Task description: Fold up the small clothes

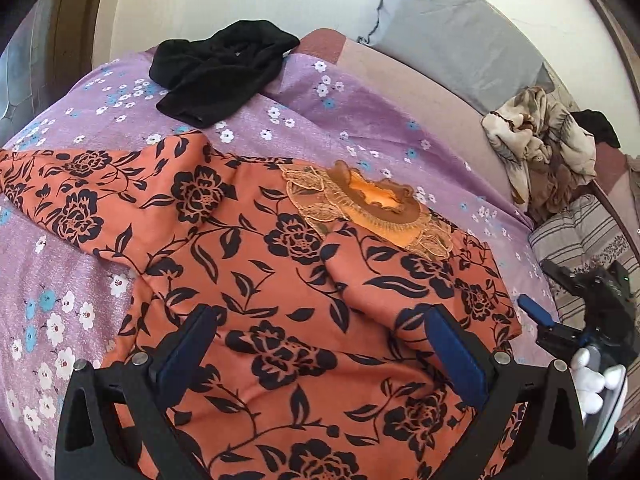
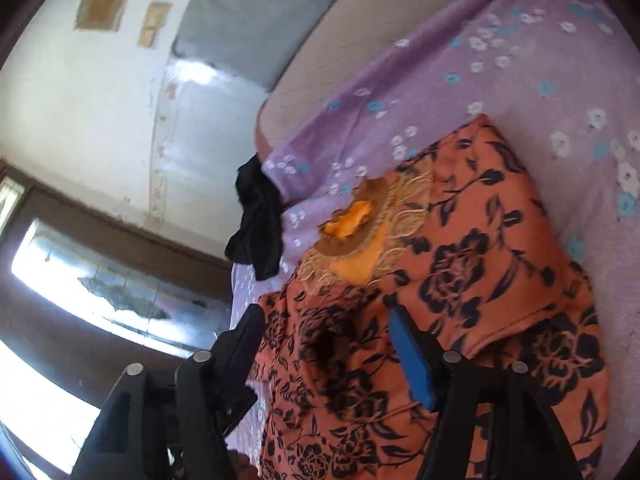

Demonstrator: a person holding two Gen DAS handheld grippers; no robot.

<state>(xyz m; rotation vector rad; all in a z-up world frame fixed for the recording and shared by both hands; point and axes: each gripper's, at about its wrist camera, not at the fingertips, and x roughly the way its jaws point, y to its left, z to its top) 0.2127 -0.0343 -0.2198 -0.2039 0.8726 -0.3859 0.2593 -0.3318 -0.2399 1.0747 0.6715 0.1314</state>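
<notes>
An orange top with a black flower print [image 1: 256,264] lies flat on the purple flowered bedsheet [image 1: 328,120], its embroidered neckline [image 1: 360,208] facing away. Its right sleeve is folded in over the body; the left sleeve [image 1: 80,184] lies spread out. My left gripper [image 1: 320,324] is open just above the top's lower body, holding nothing. My right gripper [image 2: 324,328] is open over the same top [image 2: 460,280], holding nothing; it also shows at the right edge of the left wrist view [image 1: 536,312], beside the folded side.
A crumpled black garment [image 1: 220,68] lies at the far end of the sheet, also in the right wrist view [image 2: 256,216]. A beige patterned cloth heap [image 1: 540,148] and a striped cushion [image 1: 588,240] sit at the right. A grey pillow [image 1: 452,28] leans on the wall.
</notes>
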